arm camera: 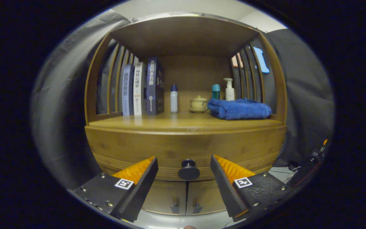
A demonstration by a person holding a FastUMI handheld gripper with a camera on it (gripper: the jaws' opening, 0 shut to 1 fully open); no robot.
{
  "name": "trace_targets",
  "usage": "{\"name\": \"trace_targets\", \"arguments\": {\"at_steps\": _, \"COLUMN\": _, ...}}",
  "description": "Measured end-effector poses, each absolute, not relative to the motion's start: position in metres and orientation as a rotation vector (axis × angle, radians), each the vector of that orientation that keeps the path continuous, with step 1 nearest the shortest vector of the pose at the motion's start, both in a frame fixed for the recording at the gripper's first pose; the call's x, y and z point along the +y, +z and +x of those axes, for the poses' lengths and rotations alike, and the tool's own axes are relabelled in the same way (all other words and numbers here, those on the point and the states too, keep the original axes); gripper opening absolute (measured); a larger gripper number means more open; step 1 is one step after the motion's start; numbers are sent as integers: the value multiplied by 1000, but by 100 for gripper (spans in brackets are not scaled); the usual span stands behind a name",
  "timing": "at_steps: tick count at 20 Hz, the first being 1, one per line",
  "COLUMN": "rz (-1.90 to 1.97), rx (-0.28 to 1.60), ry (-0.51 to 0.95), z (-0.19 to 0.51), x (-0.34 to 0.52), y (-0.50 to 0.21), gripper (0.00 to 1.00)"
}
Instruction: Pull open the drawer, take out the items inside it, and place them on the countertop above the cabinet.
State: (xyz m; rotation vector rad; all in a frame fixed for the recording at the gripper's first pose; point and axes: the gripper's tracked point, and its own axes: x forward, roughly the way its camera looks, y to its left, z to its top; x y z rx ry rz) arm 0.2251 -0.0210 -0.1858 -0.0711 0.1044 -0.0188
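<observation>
A wooden cabinet (186, 143) fills the scene ahead of the gripper, with an open shelf space above its bench (183, 122) and slatted sides. Going from left to right along the bench: three books (141, 89) stand upright against the left slats, spines facing out. Just right of them, apart from the books, stands a small white bottle with a dark blue cap (173, 98). Further right, near the middle and toward the far wall, sits a small lidded ceramic cup on a saucer (198, 104). Right of that lies a folded blue towel (238, 108), taking up the right part of the bench. Behind the towel, against the far wall, stand a teal-capped bottle (215, 91) and a white pump bottle (229, 90), side by side.

Below the bench is the drawer (184, 152), fully closed, its front flush with the cabinet. Its round dark knob (188, 170) sits at the middle of the lower edge of the drawer front. Beneath the drawer are two small cabinet doors (186, 197), closed, each with a little handle near the centre seam.

The gripper (184, 168) is spread wide, its two fingers apart and holding nothing. The knob lies between the fingertips as seen along them, with clear gaps on both sides; neither finger touches it. Whether the knob is level with the tips or still a little beyond them cannot be told.
</observation>
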Motion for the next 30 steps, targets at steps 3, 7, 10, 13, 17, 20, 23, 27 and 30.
{"name": "trace_targets", "arguments": {"at_steps": 3, "rz": -54, "rx": 142, "ry": -16, "z": 237, "x": -24, "y": -206, "gripper": 99}}
{"name": "trace_targets", "arguments": {"at_steps": 7, "rz": -46, "rx": 175, "ry": -35, "z": 247, "x": -29, "y": -214, "gripper": 75}}
{"name": "trace_targets", "arguments": {"at_steps": 10, "rz": 4, "rx": 140, "ry": -25, "z": 249, "x": -29, "y": -211, "gripper": 52}}
{"name": "trace_targets", "arguments": {"at_steps": 13, "rz": -24, "rx": 177, "ry": 3, "z": 257, "x": -28, "y": -221, "gripper": 45}}
{"name": "trace_targets", "arguments": {"at_steps": 17, "rz": -24, "rx": 199, "ry": 14, "z": 260, "x": -28, "y": -220, "gripper": 45}}
{"name": "trace_targets", "arguments": {"at_steps": 20, "rz": -3, "rx": 166, "ry": 60, "z": 258, "x": -28, "y": -218, "gripper": 40}}
{"name": "trace_targets", "arguments": {"at_steps": 23, "rz": 12, "rx": 171, "ry": 85, "z": 255, "x": -27, "y": -219, "gripper": 34}}
{"name": "trace_targets", "arguments": {"at_steps": 27, "rz": 31, "rx": 153, "ry": 31, "z": 232, "x": -31, "y": -220, "gripper": 27}}
{"name": "trace_targets", "arguments": {"at_steps": 30, "rz": 56, "rx": 154, "ry": 15, "z": 195, "x": -33, "y": -220, "gripper": 27}}
